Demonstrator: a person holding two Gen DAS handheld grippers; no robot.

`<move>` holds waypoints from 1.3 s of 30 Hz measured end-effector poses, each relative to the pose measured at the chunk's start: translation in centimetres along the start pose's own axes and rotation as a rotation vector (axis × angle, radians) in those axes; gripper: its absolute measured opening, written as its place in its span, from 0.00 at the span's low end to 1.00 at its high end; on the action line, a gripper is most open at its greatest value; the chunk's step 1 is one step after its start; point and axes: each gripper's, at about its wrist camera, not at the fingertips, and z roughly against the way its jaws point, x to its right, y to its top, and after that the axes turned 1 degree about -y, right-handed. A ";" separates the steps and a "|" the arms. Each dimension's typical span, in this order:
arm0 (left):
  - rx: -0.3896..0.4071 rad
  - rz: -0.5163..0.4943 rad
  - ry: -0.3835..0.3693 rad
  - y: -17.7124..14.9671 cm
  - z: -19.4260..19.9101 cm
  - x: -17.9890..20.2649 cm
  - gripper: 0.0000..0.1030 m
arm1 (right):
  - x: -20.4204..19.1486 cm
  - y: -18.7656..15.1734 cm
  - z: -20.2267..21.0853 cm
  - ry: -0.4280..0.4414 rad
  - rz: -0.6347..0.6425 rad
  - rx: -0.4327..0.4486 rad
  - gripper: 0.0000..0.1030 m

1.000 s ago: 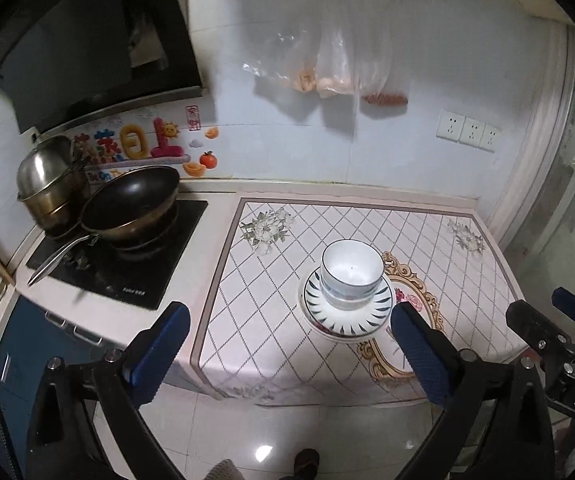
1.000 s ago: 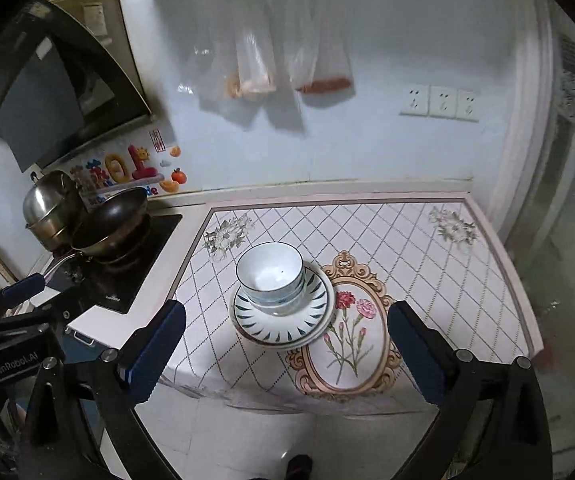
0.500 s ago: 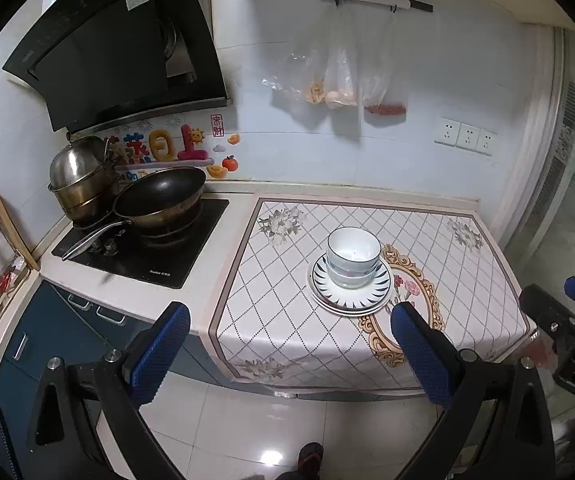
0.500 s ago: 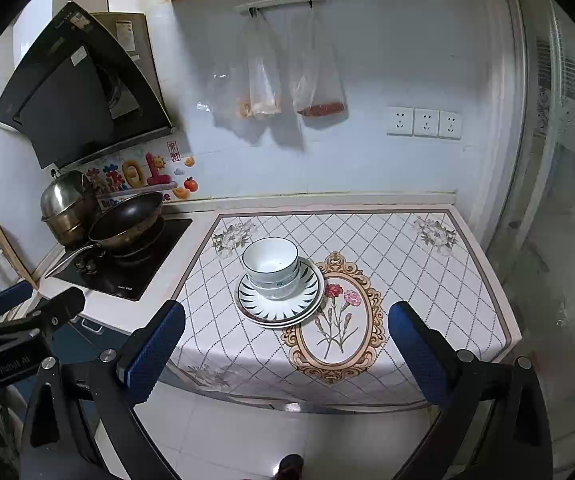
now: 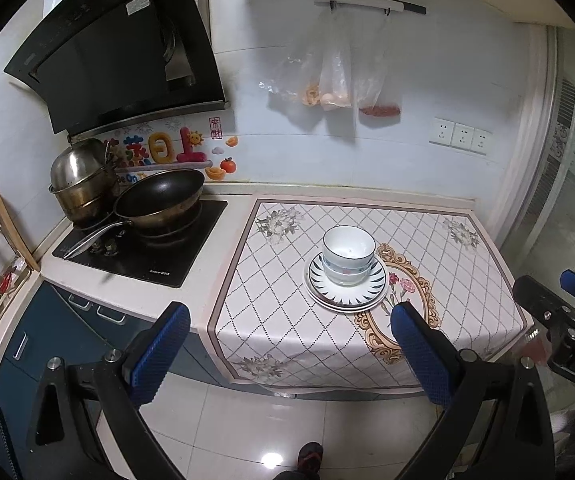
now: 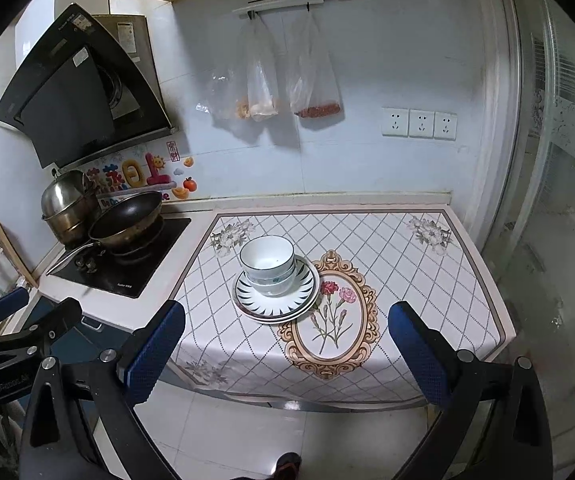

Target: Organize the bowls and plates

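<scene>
Bowls nested and standing on stacked striped plates, near the middle of the patterned countertop mat. Left gripper spread wide, empty; right gripper likewise spread, holding nothing. Both pulled back from the counter over the last second, now well off its front edge above the floor. Stack apparently finished, so probably task complete, or nearly so. Wok on the stove, apart.

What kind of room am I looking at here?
Most likely a small home kitchen: a wok sits on a cooktop under a black range hood, and stacked bowls rest on plates.
</scene>
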 end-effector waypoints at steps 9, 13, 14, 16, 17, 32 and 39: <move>0.007 0.001 0.003 0.1 0.2 0.2 1.00 | 0.4 0.0 -0.5 -0.002 -0.001 -0.007 1.00; 0.010 0.004 -0.003 0.2 0.0 0.0 1.00 | 0.3 -0.1 -0.5 -0.002 -0.002 -0.010 1.00; 0.012 0.005 -0.004 0.1 0.1 0.1 1.00 | 0.3 -0.1 -0.5 -0.002 0.000 -0.011 1.00; 0.011 0.007 -0.005 0.1 0.1 0.1 1.00 | 0.5 -0.1 -0.7 -0.004 0.003 -0.014 1.00; 0.010 0.007 -0.005 0.1 0.0 0.2 1.00 | 0.6 -0.1 -0.8 -0.002 0.003 -0.017 1.00; -0.005 0.016 -0.002 -0.4 -0.1 0.4 1.00 | 0.7 -0.4 -1.5 0.003 0.010 -0.037 1.00; -0.005 0.015 -0.003 -0.4 -0.1 0.4 1.00 | 0.8 -0.4 -1.5 0.002 0.012 -0.035 1.00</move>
